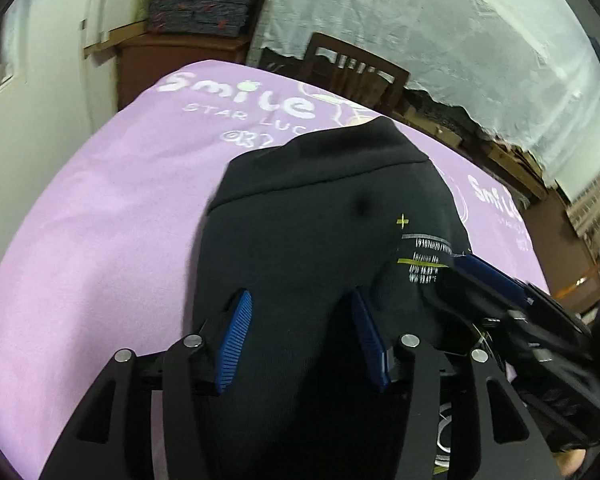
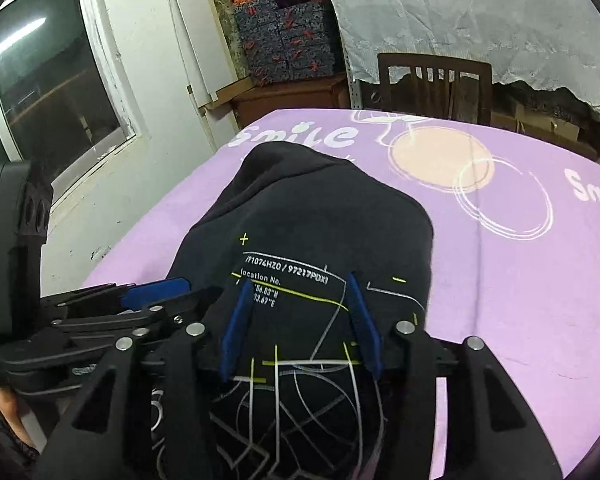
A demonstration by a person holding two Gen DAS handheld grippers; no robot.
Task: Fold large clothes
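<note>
A black garment (image 1: 320, 220) with white and yellow print lies folded on a purple cloth-covered table (image 1: 100, 220); it also shows in the right wrist view (image 2: 320, 216). My left gripper (image 1: 300, 300) is open, its blue pads spread over the garment's near left part. My right gripper (image 2: 296, 284) is open, its pads spread over the printed text area. In the left wrist view the right gripper (image 1: 500, 280) comes in from the right over the garment's edge. In the right wrist view the left gripper (image 2: 156, 292) sits close on the left.
A wooden chair (image 2: 436, 84) stands behind the table's far edge. Stacked patterned boxes (image 2: 288, 36) sit on a brown cabinet at the back. A window (image 2: 48, 80) and white wall are to the left. A white lace cloth (image 2: 480, 12) hangs at the back right.
</note>
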